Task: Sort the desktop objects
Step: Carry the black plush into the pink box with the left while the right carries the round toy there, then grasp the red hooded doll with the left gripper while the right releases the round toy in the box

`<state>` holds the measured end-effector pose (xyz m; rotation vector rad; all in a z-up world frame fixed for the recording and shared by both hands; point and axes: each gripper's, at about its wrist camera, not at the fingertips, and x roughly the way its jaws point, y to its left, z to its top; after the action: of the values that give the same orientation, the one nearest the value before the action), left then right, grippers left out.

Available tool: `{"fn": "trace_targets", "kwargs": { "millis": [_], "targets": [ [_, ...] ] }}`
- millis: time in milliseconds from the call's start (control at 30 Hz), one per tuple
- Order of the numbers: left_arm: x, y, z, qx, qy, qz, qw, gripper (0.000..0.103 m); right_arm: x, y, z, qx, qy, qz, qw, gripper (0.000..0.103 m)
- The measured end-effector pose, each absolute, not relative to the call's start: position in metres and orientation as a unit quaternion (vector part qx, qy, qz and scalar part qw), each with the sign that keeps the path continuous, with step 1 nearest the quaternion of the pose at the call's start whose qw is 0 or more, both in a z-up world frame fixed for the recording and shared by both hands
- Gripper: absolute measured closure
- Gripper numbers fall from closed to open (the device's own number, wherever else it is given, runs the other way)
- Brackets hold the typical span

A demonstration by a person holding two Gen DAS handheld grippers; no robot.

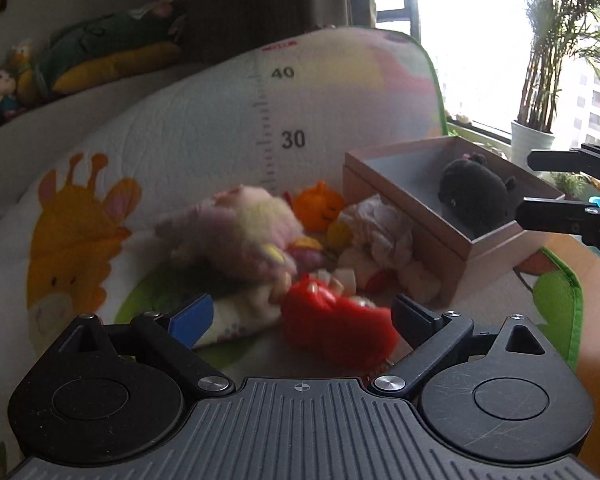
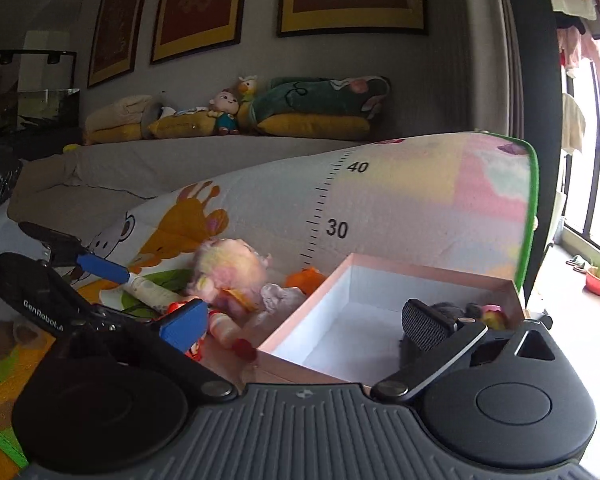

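My left gripper (image 1: 300, 318) is open and low over a pile of toys on the play mat. A red toy (image 1: 336, 320) lies between its wide-apart fingers. A white tube (image 1: 236, 316) lies by the blue fingertip. Behind them are a pink and yellow plush doll (image 1: 240, 232), an orange toy (image 1: 320, 204) and a white ruffled doll (image 1: 376, 228). The pink cardboard box (image 1: 452, 248) at the right holds a black plush (image 1: 476, 196). My right gripper (image 2: 306, 326) is open over the box (image 2: 332, 280), with nothing between its fingers. Its right finger partly hides the black plush (image 2: 448, 308).
The play mat (image 1: 204, 128) with a giraffe and a ruler print curls up behind the pile. Beyond it is a sofa (image 2: 180, 160) with pillows and dolls. A potted plant (image 1: 532, 136) stands by the window at the right.
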<state>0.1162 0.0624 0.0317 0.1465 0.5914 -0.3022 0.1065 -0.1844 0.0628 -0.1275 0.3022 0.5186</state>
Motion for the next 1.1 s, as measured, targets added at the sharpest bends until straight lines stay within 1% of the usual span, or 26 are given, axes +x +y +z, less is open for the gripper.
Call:
{"fn": "trace_targets", "kwargs": {
  "millis": [100,300,400,433,567,700,767,900,967,1100],
  "targets": [
    [0.118,0.060,0.022,0.052,0.306,-0.159,0.937,0.004,0.107,-0.171,0.062,-0.073,0.151,0.258,0.952,0.000],
    [0.129,0.042,0.012,0.027,0.297,-0.177,0.938,0.004,0.111,-0.157,0.063,-0.092,0.170,0.243,0.951,0.000],
    [0.131,0.034,0.007,0.070,0.293,-0.137,0.944,0.004,0.109,-0.155,0.064,-0.100,0.175,0.240,0.950,0.000],
    [0.129,0.036,0.006,0.091,0.288,-0.122,0.945,0.002,0.108,-0.155,0.063,-0.102,0.175,0.241,0.949,0.000],
    [0.116,0.068,0.010,0.114,0.277,-0.057,0.952,0.002,0.106,-0.146,0.059,-0.111,0.178,0.250,0.945,0.000],
    [0.114,0.111,0.011,0.086,0.281,0.033,0.955,0.002,0.106,-0.126,0.055,-0.118,0.177,0.273,0.938,0.000],
    [0.114,0.127,0.011,0.060,0.284,0.049,0.956,0.002,0.104,-0.115,0.055,-0.120,0.175,0.289,0.933,0.000],
    [0.110,0.138,0.015,-0.001,0.284,-0.020,0.958,0.002,0.101,-0.099,0.056,-0.134,0.170,0.311,0.925,0.000],
    [0.111,0.130,0.014,0.007,0.278,-0.049,0.959,0.002,0.099,-0.096,0.058,-0.139,0.169,0.313,0.924,0.000],
    [0.120,0.110,0.009,0.058,0.273,-0.071,0.958,0.002,0.096,-0.095,0.060,-0.147,0.171,0.312,0.923,0.000]
  ]
}}
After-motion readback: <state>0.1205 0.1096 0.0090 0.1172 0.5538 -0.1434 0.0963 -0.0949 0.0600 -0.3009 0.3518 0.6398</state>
